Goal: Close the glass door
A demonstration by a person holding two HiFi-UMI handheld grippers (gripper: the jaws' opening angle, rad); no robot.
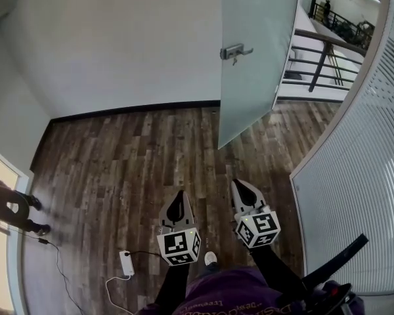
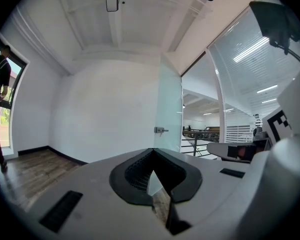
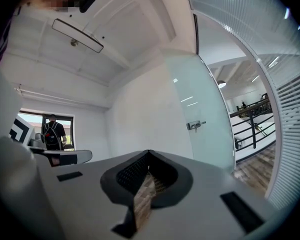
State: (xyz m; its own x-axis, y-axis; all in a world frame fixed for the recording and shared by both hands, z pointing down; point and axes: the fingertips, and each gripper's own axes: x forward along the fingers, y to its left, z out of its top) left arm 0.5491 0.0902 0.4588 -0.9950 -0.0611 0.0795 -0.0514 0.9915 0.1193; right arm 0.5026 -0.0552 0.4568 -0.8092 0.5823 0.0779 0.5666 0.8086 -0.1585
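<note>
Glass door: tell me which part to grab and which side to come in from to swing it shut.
Take the metal lever handle near the free edge of the glass door: it sticks out from the face turned into the room, and the smooth panel offers no other hold. Come from the room side; the right gripper, shut and well short of it, looks better placed.

left tool (image 1: 178, 195) and right tool (image 1: 240, 186) point across wood floor (image 1: 118, 169) toward open glass door (image 1: 256, 58).

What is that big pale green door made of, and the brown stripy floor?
The pale green door looks like frosted glass: smooth, milky, with a silvery metal-looking handle. The brown floor looks like wood planks or wood-look laminate: streaky grain, narrow boards.
</note>
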